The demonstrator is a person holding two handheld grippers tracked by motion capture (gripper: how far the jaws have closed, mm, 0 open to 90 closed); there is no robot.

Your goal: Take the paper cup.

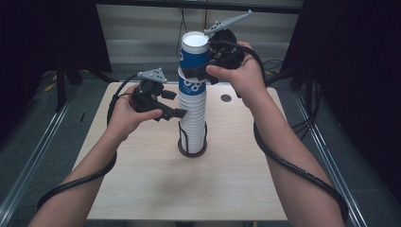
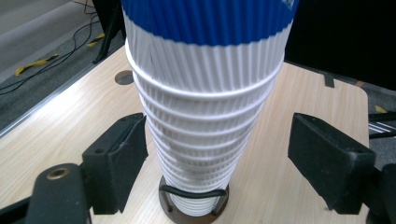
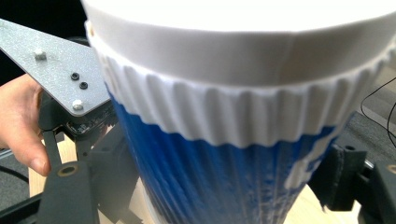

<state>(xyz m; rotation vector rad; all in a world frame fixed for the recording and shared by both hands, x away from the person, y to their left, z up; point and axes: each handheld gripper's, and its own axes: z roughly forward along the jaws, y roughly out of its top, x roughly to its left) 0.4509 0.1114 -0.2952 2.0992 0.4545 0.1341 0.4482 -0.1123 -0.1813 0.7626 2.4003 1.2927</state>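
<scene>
A tall stack of ribbed white paper cups [image 1: 193, 118] stands in a round brown wire holder [image 1: 192, 150] at the table's middle. The top cup [image 1: 194, 49], blue with a white rim, sits a little raised on the stack. My right gripper [image 1: 198, 72] is shut on the top cup's lower part; in the right gripper view its jaws press both sides of the blue wall [image 3: 233, 116]. My left gripper [image 1: 188, 111] is open around the white part of the stack [image 2: 205, 93]. Its left jaw is close to the cups, its right jaw well apart.
The light wooden table [image 1: 142, 179] has a round dark grommet [image 1: 226, 98] at the back right. Black curtains and floor cables surround it. The left gripper's grey plate [image 3: 56, 70] and hand [image 3: 18, 121] lie just beyond the top cup.
</scene>
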